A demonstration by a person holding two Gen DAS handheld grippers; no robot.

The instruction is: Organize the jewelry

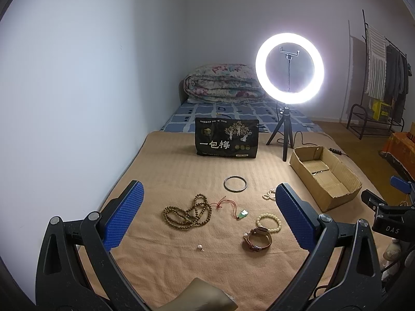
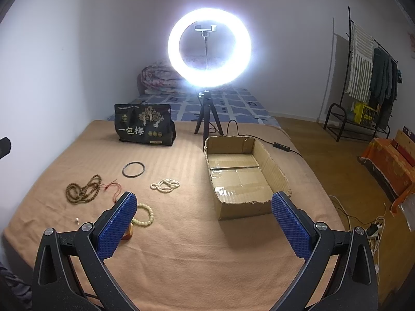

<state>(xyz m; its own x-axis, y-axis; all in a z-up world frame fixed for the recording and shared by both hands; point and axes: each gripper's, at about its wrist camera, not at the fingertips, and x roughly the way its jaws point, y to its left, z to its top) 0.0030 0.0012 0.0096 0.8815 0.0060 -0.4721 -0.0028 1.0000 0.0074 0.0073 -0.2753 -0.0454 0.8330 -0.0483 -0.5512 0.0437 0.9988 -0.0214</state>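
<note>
Both the left gripper and right gripper hang spread and empty over the tan blanket. Wooden prayer beads, a dark bangle and a brown watch lie loose there, left of the cardboard box. Behind them a black bag reads "一包梅".

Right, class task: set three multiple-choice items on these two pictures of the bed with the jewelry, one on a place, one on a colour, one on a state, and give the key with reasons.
1. Where does the thin dark ring bangle lie?
A. inside the carton
B. on the tan blanket, in front of the black printed bag
C. on the floor

2. What colour are the ribbed pads on the gripper fingers?
A. red
B. blue
C. white

3. What is the state of the open brown cardboard box?
A. holding no jewelry
B. full of beads
C. closed

Key: 1 B, the black printed bag stands behind it on the tan blanket; 2 B, both views show blue; 3 A, only its taped bottom shows.
</note>
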